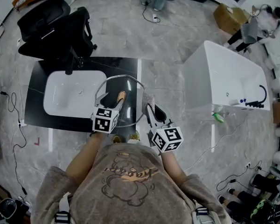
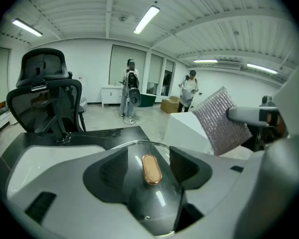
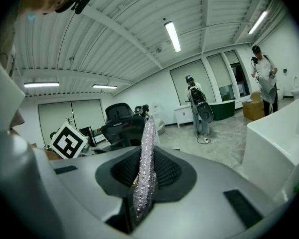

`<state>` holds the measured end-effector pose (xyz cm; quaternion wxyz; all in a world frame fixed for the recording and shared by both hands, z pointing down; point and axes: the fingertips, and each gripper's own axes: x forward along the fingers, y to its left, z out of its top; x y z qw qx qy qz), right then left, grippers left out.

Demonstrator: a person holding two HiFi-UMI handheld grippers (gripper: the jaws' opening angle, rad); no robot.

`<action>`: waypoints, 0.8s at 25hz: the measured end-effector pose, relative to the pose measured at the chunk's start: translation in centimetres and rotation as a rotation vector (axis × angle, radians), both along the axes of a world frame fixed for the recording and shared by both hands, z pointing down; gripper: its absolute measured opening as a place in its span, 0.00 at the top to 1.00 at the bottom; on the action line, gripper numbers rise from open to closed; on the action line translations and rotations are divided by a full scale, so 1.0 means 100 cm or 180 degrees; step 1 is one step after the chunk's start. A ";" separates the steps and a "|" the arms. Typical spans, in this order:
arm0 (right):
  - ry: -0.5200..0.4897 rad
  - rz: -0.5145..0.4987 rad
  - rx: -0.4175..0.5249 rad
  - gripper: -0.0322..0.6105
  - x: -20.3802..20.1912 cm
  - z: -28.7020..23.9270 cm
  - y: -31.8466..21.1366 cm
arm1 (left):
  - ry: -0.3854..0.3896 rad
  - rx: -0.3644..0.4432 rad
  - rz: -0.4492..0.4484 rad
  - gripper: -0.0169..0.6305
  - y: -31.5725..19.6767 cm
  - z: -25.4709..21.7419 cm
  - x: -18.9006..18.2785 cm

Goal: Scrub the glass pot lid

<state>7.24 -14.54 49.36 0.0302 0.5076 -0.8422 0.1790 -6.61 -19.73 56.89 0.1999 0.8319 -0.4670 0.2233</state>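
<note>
Two grippers, one glass pot lid, catalogued as they stand.

Item 1. The lid: lies dome-up on the black counter, just right of the white sink basin. Its copper knob is oblong, and its long axis runs away along the line the left gripper points.

Item 2. The left gripper: angled down over the lid. Its jaws are spread wide, one on each long side of the knob, with a gap between pads and knob. It has hold of nothing.

Item 3. The right gripper: clamped on a silvery scouring pad, which stands on edge between the pads and juts forward. The pad hangs beside the lid's right rim and appears not to touch the glass.

Relation that matters: the left gripper is the nearer and is already centred on the knob. A straight squeeze would likely pin the lid, and the pad would then need to travel left onto the dome.

Surroundings: a black office chair behind the counter and a white bathtub well apart to the right. Two people stand far off in the room. Nothing lies between pad and lid.
</note>
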 end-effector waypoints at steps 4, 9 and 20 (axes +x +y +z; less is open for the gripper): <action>-0.0013 0.0042 -0.0020 0.84 0.011 0.001 -0.004 | -0.0202 -0.0154 0.0109 0.55 -0.012 0.036 0.017; -0.0017 0.0163 -0.0057 0.84 0.026 0.007 -0.002 | -0.0501 -0.0278 0.0131 0.56 -0.024 0.084 0.024; -0.0048 0.0315 -0.0153 0.84 0.056 0.019 0.004 | -0.0556 -0.0425 0.0083 0.61 -0.030 0.109 0.032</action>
